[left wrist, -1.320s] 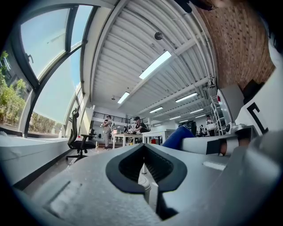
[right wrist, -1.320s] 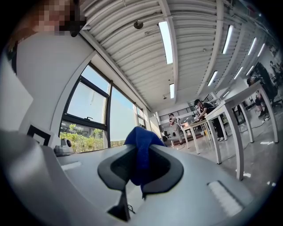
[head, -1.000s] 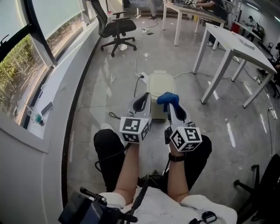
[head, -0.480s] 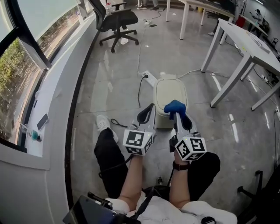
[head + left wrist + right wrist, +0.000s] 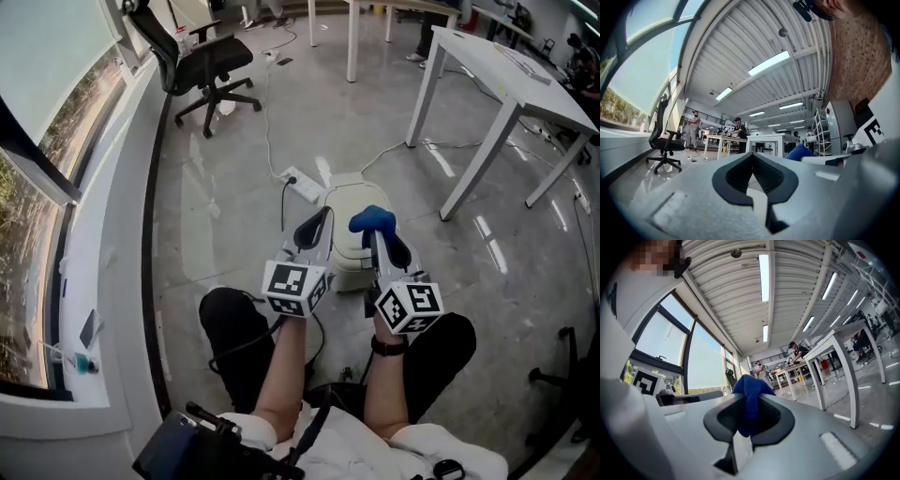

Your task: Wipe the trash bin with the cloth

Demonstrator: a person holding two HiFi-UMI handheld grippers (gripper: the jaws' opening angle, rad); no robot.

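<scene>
Left gripper: the left gripper (image 5: pixel 317 219) is being held with its jaws together and nothing between them, in front of the bin's left edge.
Right gripper: the right gripper (image 5: pixel 377 232) is being held clamped on a bunched blue cloth (image 5: pixel 372 219); the cloth is being pinched at the jaw tips, with a wad standing out beyond them.
Trash bin: the cream lidded trash bin (image 5: pixel 349 195) is being shown on the floor directly ahead of both grippers, lid down, near a white power strip (image 5: pixel 298 178).
Contact: the cloth is being seen over the bin's lid in the head view. Whether it is being pressed on the lid cannot be told, since the right gripper view is being filled by ceiling and distant tables, not by the bin.
Progress: the task is being judged as at its approach step. The cloth is in grip, and no wiped area can be distinguished.
Remaining: the cloth is to be brought down onto the lid, and the lid and walls are to be wiped.
</scene>
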